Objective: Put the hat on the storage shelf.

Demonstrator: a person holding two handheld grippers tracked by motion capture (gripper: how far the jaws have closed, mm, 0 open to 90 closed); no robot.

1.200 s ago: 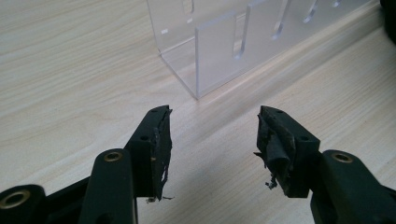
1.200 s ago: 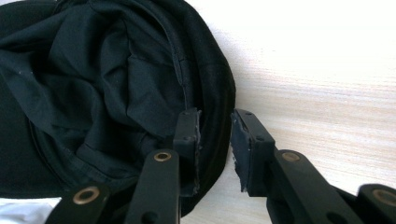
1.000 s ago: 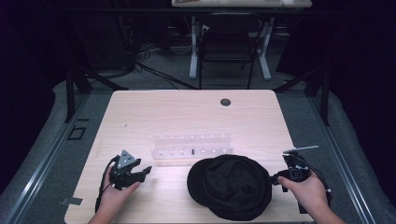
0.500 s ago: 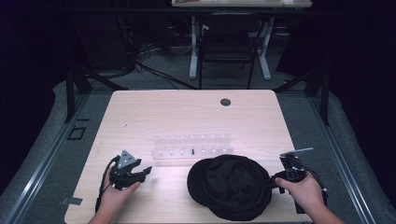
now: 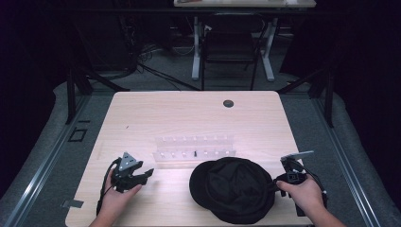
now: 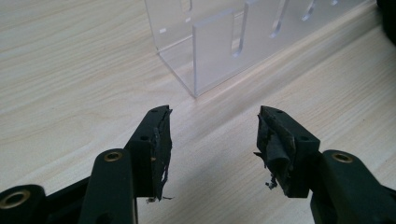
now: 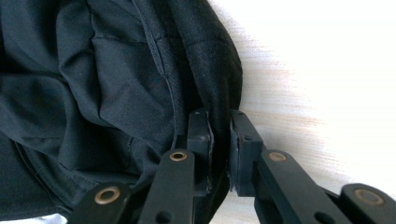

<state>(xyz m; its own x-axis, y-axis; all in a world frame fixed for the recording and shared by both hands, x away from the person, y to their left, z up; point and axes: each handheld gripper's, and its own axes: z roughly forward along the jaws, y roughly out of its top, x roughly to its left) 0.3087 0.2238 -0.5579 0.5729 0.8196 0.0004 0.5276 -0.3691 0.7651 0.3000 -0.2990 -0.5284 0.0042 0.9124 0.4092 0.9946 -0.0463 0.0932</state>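
The black hat (image 5: 231, 189) is lying on the table (image 5: 189, 118) just in front of the clear acrylic rack (image 5: 194, 147). The right gripper (image 7: 219, 135), whose jaws have just been closing, is pinching the hat's rim. Left of the rack, the left gripper (image 6: 212, 135) is resting with jaws apart, gripping nothing. No readable writing is showing.

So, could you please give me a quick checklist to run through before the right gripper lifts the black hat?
1. Right gripper pinching the rim of the black hat: ok; its jaws have just been closing with the fabric between them.
2. Depth of grip: cannot tell; only the edge sits between the pads.
3. Left gripper open and empty: ok.
4. Clear acrylic rack apart from the hat: not ok; the hat's far edge meets it.
5. Table beyond the rack free: ok.
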